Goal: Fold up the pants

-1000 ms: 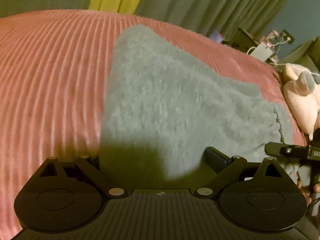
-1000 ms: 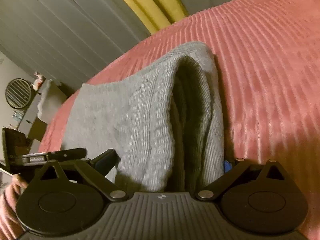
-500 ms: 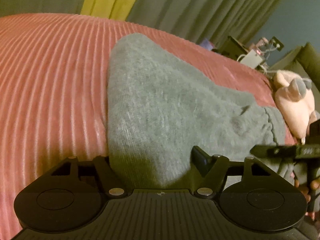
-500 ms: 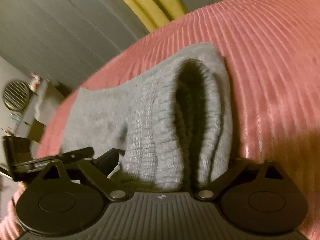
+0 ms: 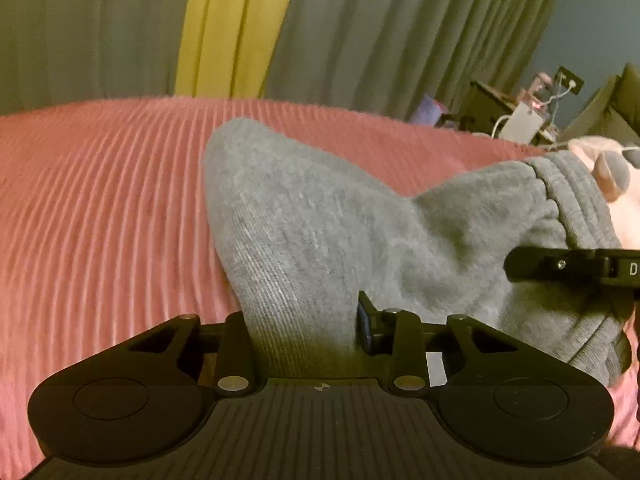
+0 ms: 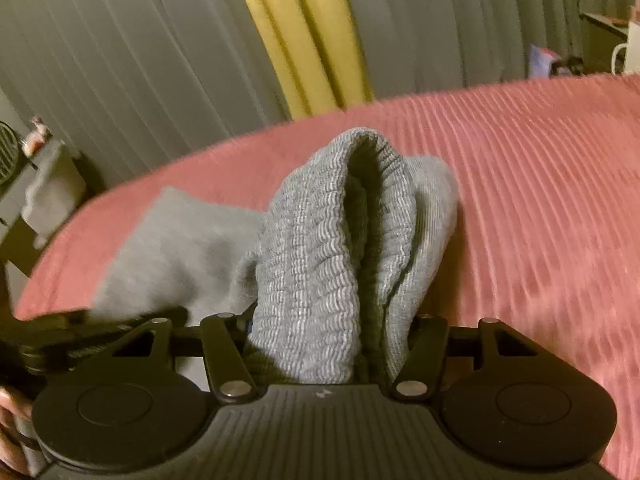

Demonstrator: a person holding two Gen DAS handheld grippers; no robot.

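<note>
Grey knit pants [image 5: 320, 232] bunched on ribbed pink bedspread [image 5: 100, 220]; no flat fold visible yet. Left gripper [image 5: 304, 332] closing on leg fabric, right gripper [image 6: 328, 344] closing on elastic waistband [image 6: 316, 248]. Folding proper judged still ahead.

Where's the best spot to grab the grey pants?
Grab the grey pants at the thick ribbed waistband, coming from the near edge of the pink bedspread. It bunches into a firm ridge there, so fingers can pinch every layer.

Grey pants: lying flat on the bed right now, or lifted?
Lifted at the near end. The grey pants bunch up between the closing jaws of both grippers, peaking above the pink bedspread; the far end rests on it.
</note>
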